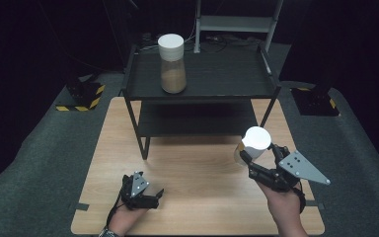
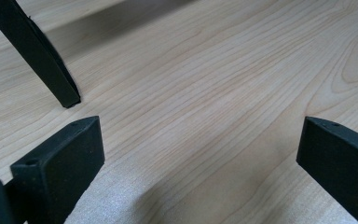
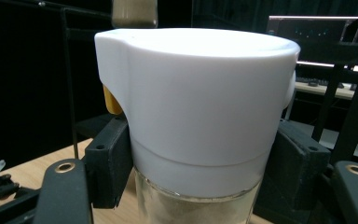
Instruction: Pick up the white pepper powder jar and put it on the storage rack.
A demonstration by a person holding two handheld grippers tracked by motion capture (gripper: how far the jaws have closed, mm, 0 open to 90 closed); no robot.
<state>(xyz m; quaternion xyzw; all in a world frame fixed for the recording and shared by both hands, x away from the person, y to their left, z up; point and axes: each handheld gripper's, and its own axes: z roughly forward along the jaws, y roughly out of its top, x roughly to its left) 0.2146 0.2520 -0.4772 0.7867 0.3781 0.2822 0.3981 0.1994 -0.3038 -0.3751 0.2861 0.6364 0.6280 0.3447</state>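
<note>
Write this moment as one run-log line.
right gripper: shut on jar, above table | left gripper: open, empty, low over table | second jar: on shelf

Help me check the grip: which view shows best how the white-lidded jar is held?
The right gripper view: the jar sits close up, both pads clamped just under its white lid. The high view shows it small, in the right gripper above the table. The left gripper view looks at bare wood.

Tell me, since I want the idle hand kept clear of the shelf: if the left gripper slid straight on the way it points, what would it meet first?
Probably the black shelf leg. The left gripper, fingers open, looks low along the wooden table, and the leg stands ahead, off to one side; depth is unclear, so it might pass beside it.
</note>
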